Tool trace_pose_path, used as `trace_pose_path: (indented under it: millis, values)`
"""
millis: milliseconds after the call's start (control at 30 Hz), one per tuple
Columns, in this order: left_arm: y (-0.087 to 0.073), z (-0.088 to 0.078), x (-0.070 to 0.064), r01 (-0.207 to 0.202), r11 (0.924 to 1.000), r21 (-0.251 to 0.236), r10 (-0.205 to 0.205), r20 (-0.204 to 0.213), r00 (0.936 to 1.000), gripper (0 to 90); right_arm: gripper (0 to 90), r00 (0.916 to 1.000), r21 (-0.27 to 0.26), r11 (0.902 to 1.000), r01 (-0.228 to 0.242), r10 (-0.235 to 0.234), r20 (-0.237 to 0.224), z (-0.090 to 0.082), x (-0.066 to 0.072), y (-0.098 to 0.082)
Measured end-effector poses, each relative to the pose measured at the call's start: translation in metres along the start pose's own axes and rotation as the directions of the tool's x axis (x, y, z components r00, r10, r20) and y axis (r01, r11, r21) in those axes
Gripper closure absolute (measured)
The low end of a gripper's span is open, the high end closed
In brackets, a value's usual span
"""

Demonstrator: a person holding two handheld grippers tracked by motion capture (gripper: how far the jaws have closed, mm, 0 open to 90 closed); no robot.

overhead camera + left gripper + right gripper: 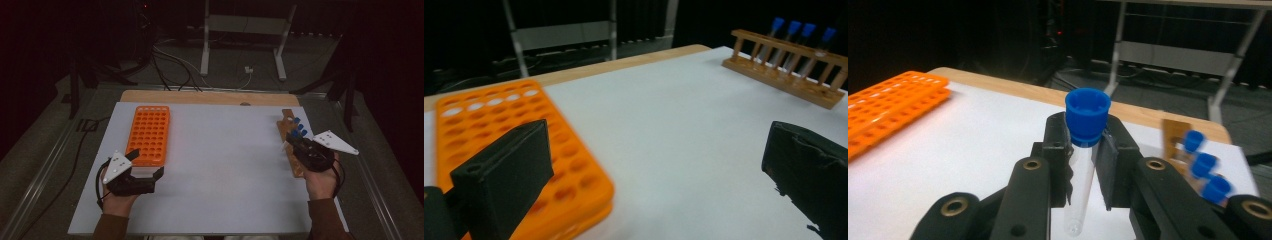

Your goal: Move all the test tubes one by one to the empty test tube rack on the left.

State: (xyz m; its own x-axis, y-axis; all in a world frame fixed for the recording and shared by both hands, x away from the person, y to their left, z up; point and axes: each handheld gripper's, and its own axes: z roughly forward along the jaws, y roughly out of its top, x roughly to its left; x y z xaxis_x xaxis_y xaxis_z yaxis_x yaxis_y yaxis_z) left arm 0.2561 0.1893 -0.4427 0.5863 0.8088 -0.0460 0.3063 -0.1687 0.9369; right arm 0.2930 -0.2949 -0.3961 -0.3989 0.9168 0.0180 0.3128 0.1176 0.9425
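Observation:
My right gripper (1086, 152) is shut on a clear test tube (1081, 192) just under its blue cap (1088, 114), and the tube stands upright between the jaws. In the high view the right gripper (299, 145) hovers over the wooden tube rack (286, 124) at the table's right side, where other blue-capped tubes (298, 127) stand. My left gripper (148, 164) sits at the near end of the orange tube rack (150, 132). The left gripper (654, 165) has its jaws wide apart with nothing between them.
The orange rack (499, 115) has many open holes, and the wooden rack (784, 75) holds several blue-capped tubes (796, 37). A white mat (225, 165) covers the wooden table (210, 96). Metal stand legs (242, 30) and cables lie beyond the far edge.

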Motion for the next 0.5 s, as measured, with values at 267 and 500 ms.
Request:
trace_pose_path:
  millis: [267, 500]
  values:
    - [0.015, 0.033, -0.018, -0.039, 0.9992, 0.004, 0.038, 0.062, 0.9973, 0.7, 76.6, 0.9935, 0.013, 0.9999, 0.002, -0.001, -0.114, 0.022, 0.03, 0.004]
    - [0.028, 0.061, -0.037, -0.047, 0.9987, 0.018, 0.044, 0.139, 0.9893, 1.2, 76.6, 0.9775, 0.019, 0.9987, 0.048, -0.043, -0.207, 0.037, 0.062, 0.009]
